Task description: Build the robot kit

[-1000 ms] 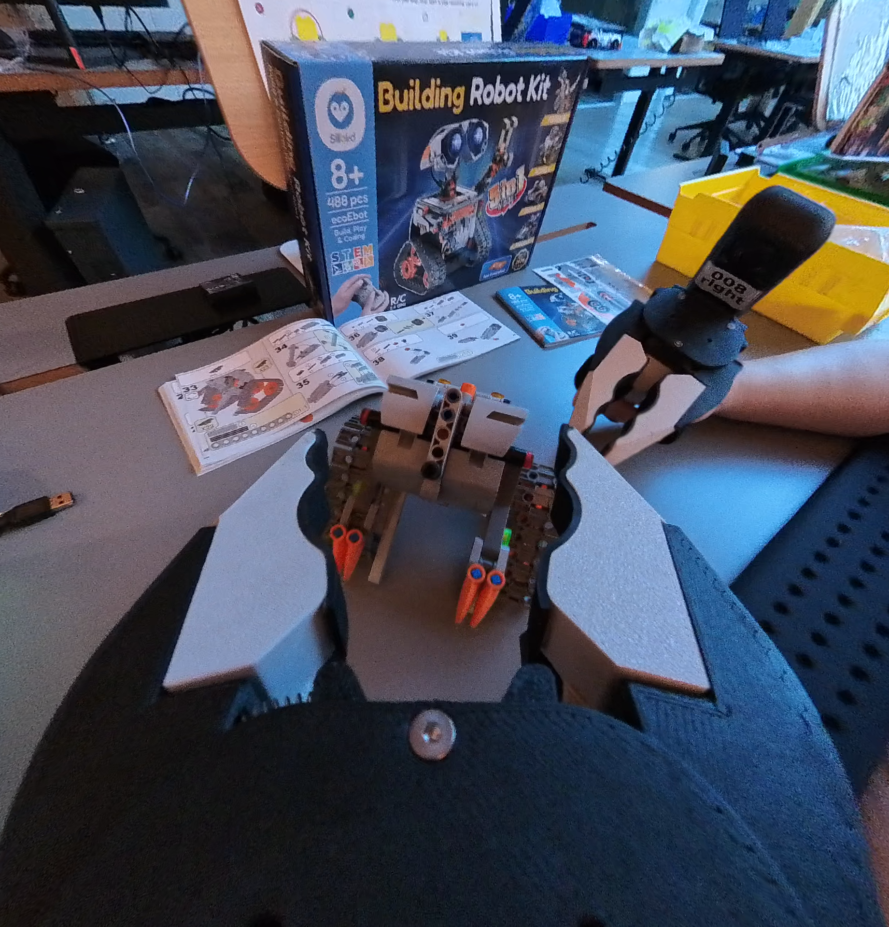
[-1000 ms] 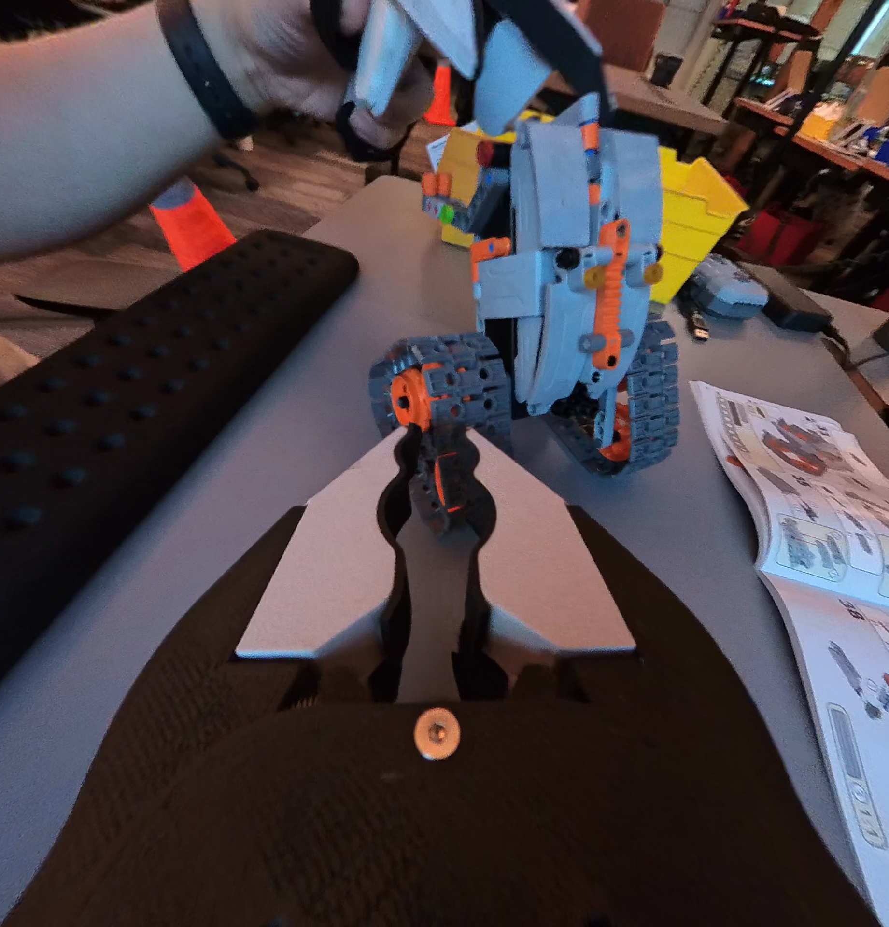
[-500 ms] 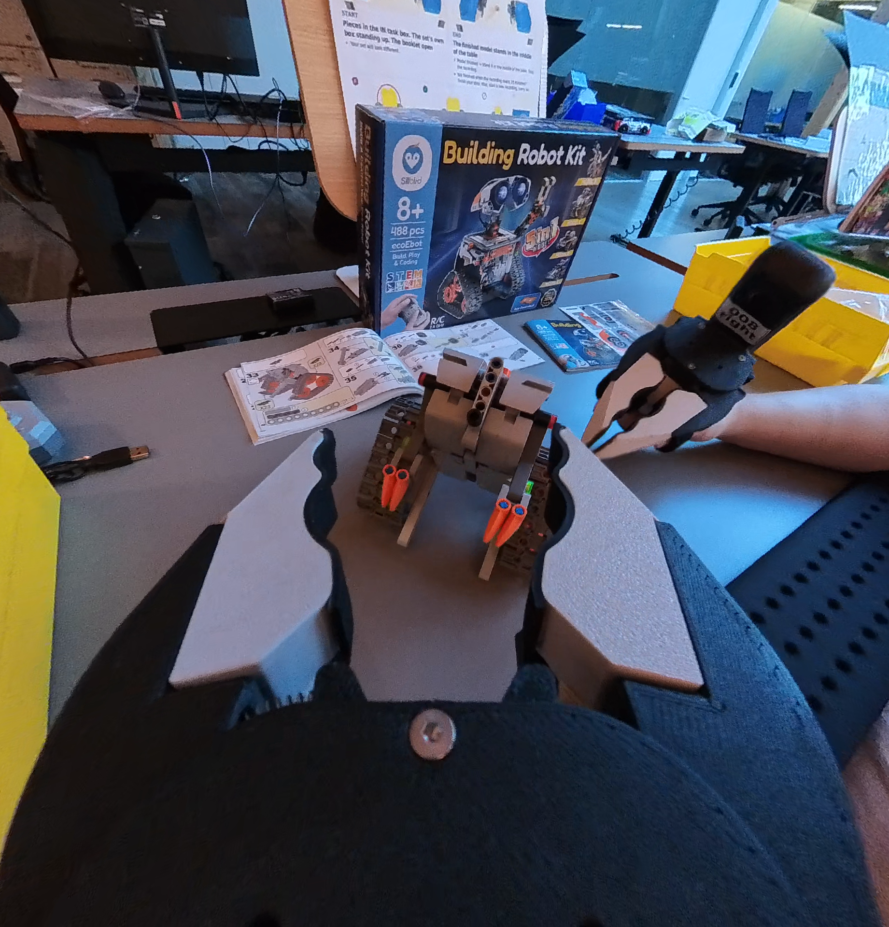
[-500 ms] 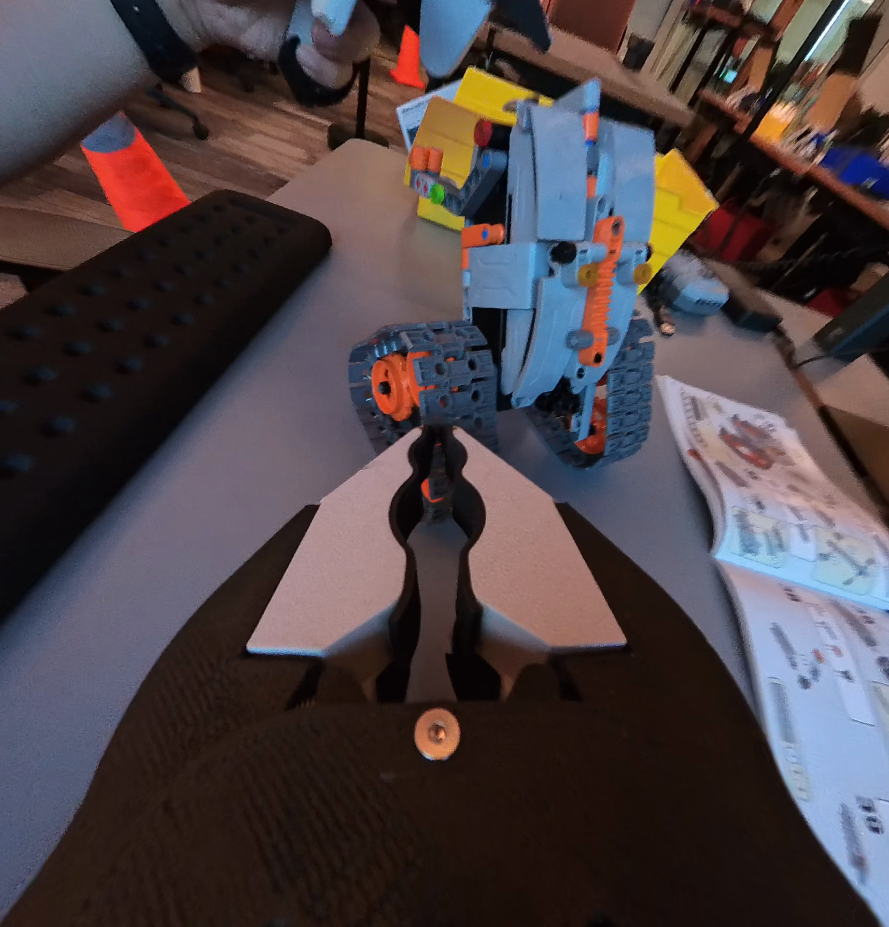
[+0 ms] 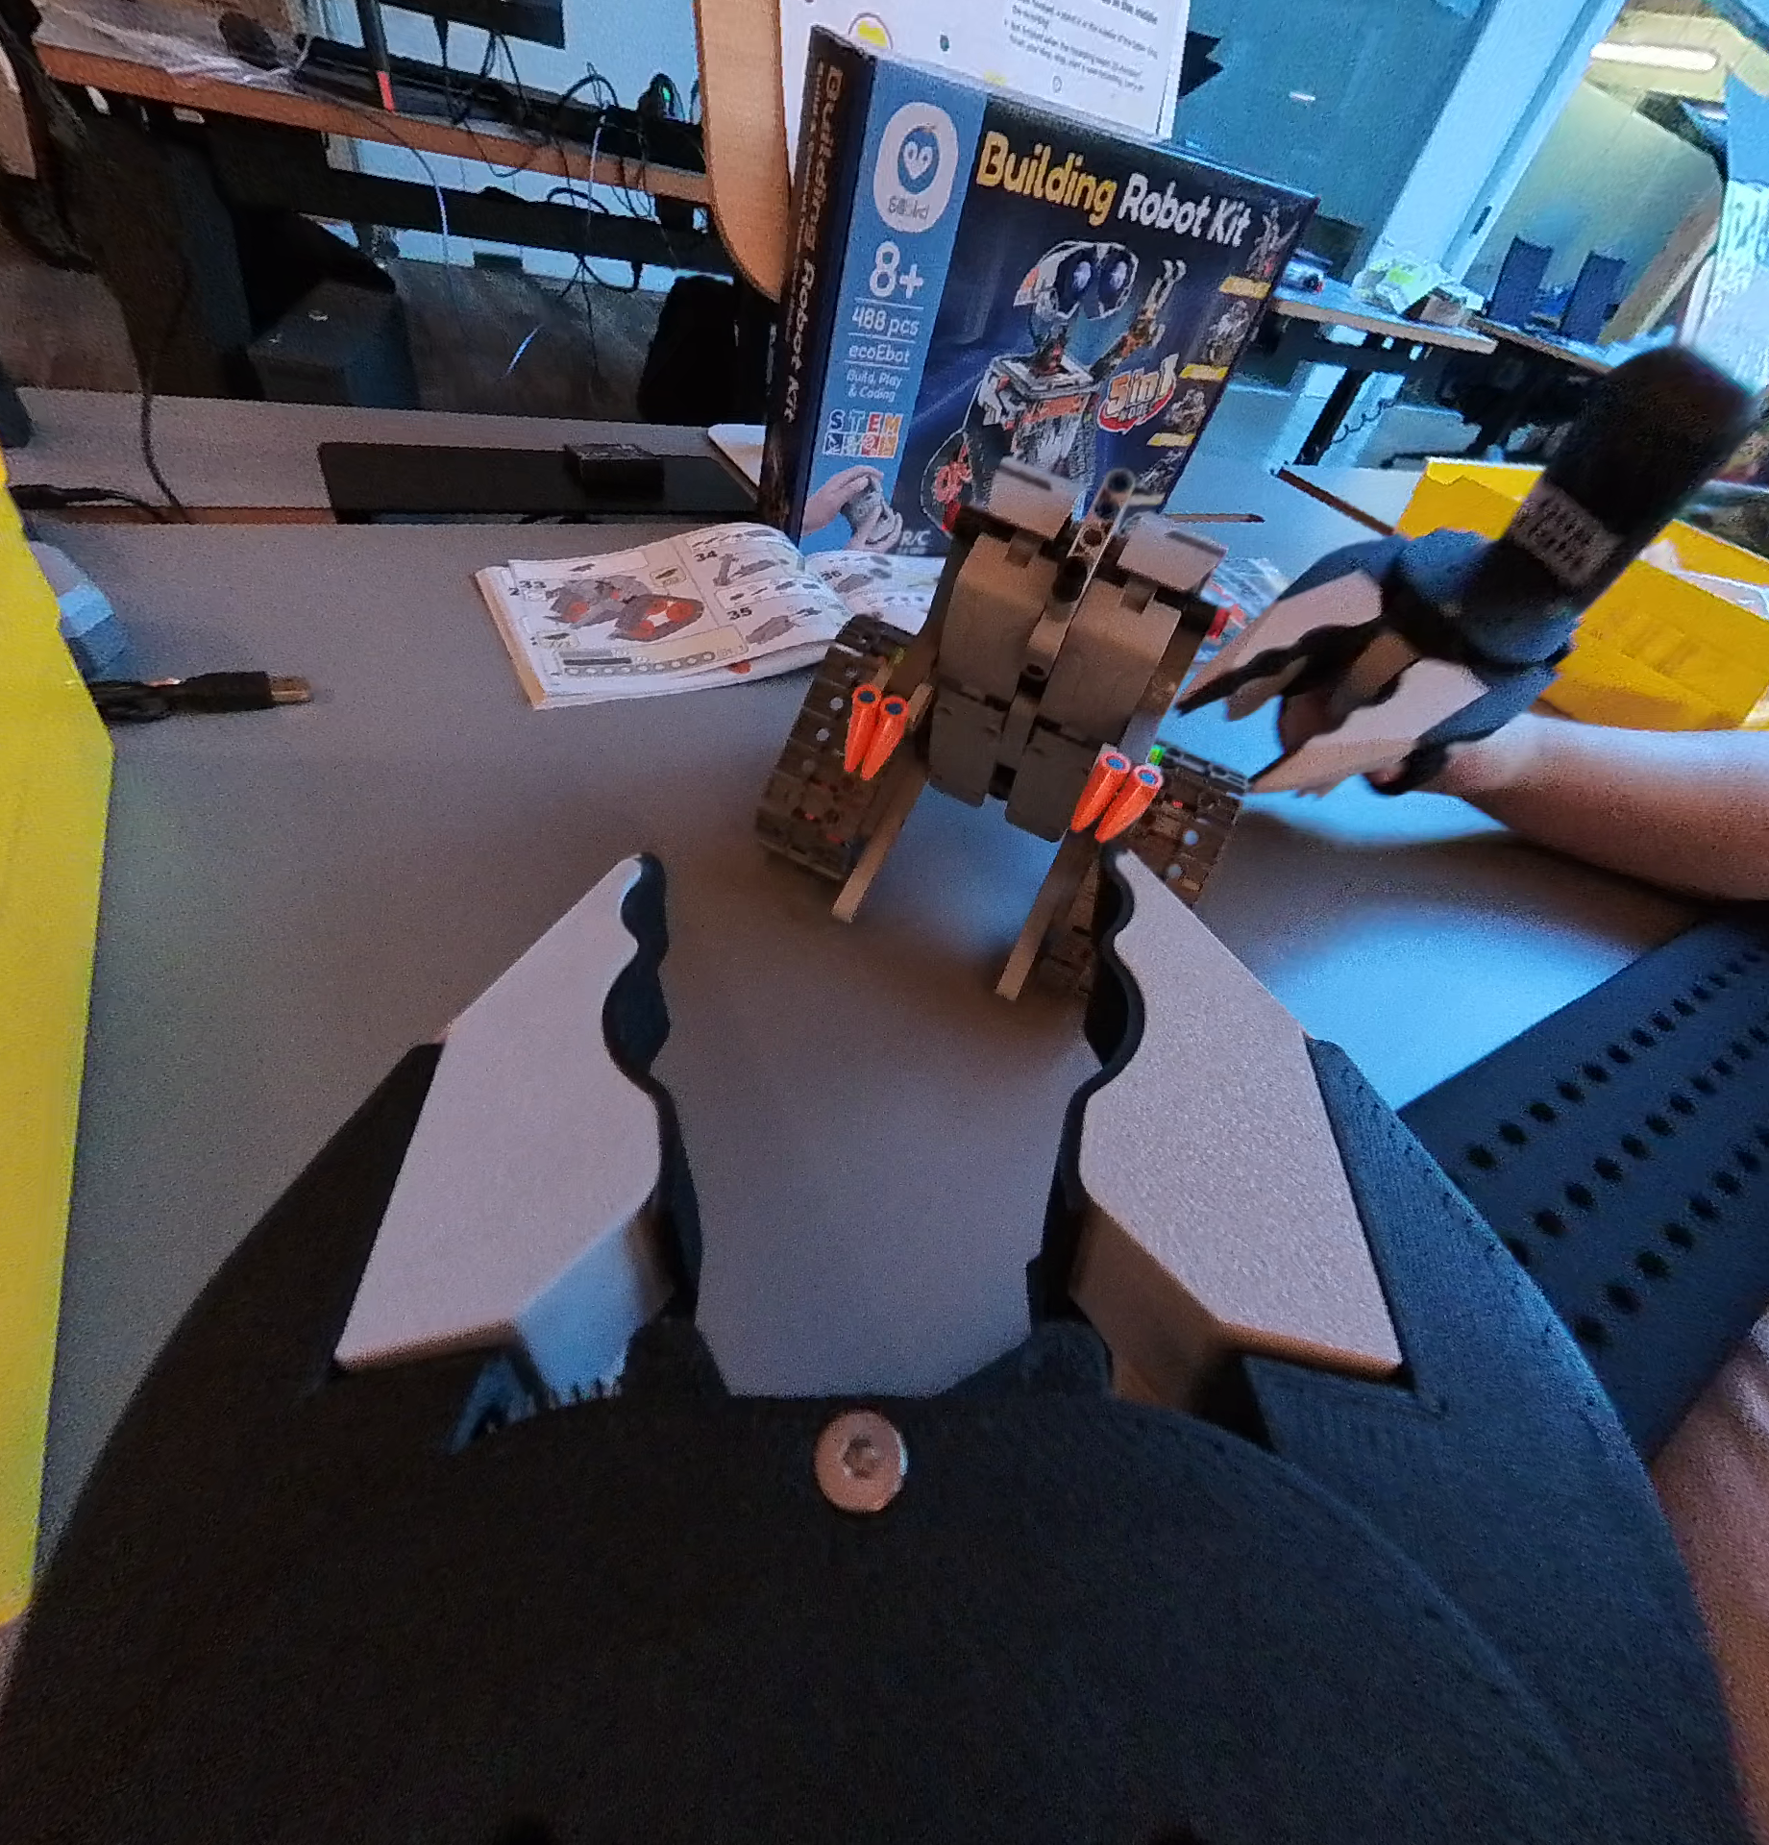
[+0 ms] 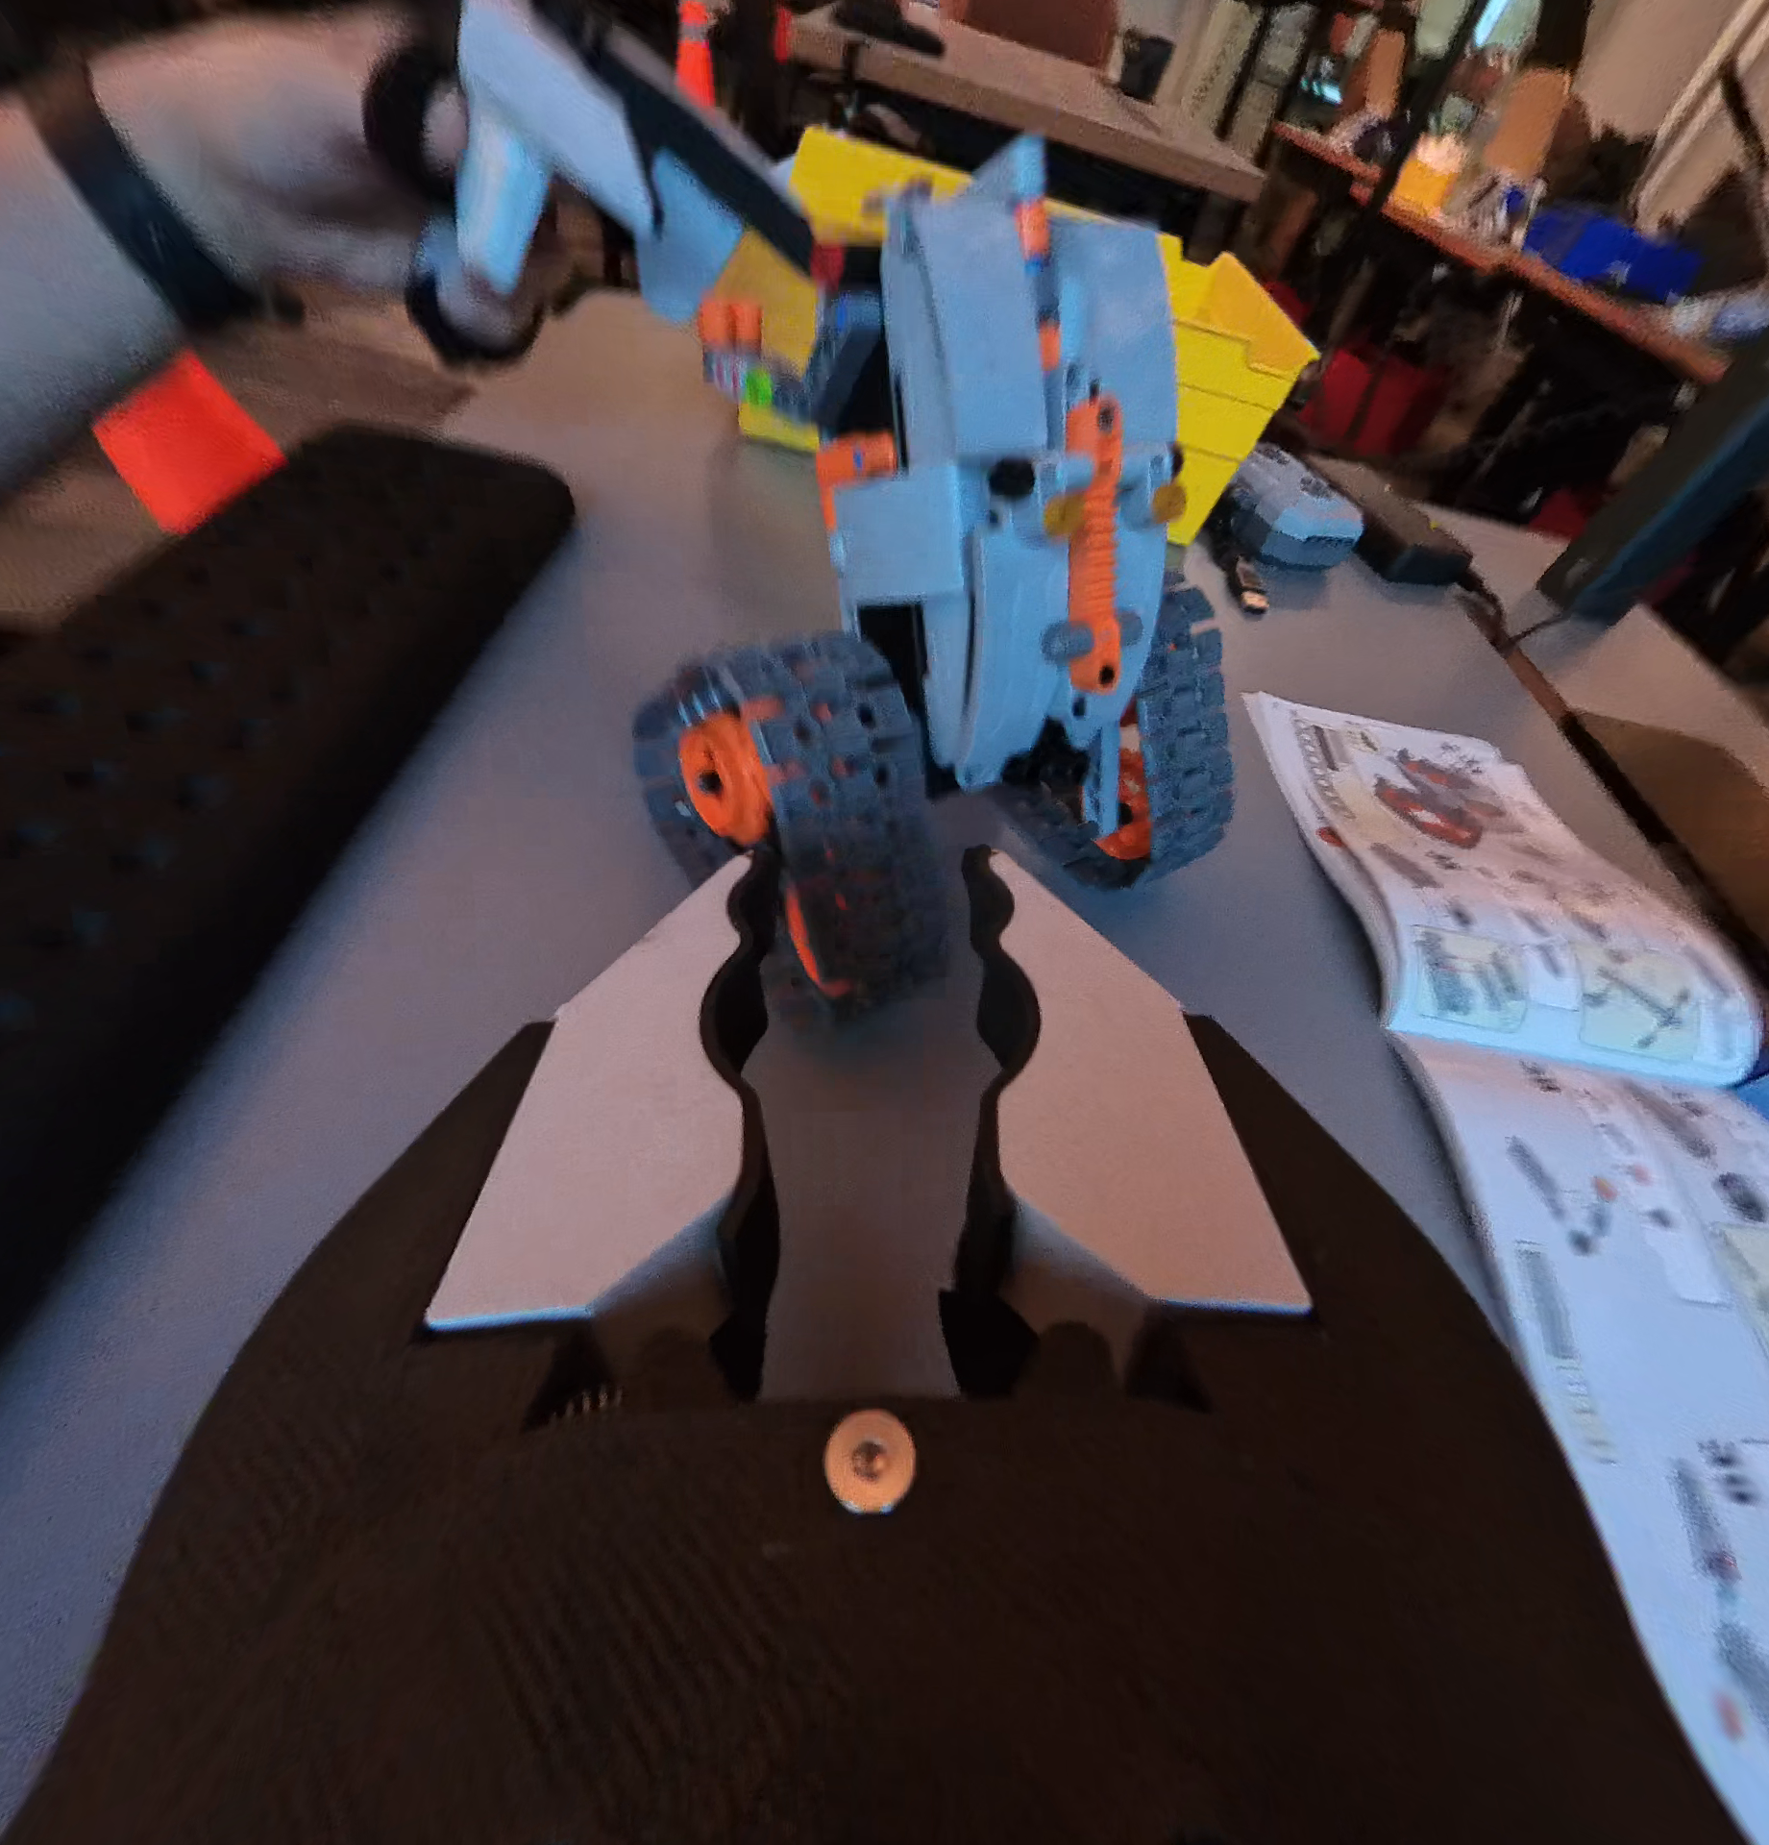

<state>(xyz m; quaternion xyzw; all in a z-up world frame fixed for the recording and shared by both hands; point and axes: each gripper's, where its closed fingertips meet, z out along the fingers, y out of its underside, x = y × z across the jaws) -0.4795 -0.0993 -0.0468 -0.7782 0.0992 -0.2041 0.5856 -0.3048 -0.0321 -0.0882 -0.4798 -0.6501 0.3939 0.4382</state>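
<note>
A grey and orange brick-built robot model on dark tracks stands on the grey table. My left gripper is open and empty, just short of the model, with its right fingertip by the model's right track. My right gripper is open, and the near end of one dark track with an orange hub lies between its fingertips. I cannot tell whether they touch it. The model rises just beyond. Each gripper also shows in the other's view: the right one and the left one.
A kit box stands behind the model, with an open instruction booklet lying in front of it. Yellow bins flank the table. A black perforated mat lies at the right. A USB cable lies at the left. The gap from one gripper's tips to the other's is roughly 20 centimeters.
My right gripper was shut on a small dark and orange part by the track and has opened. My left gripper has drawn back from around the model, still open.
</note>
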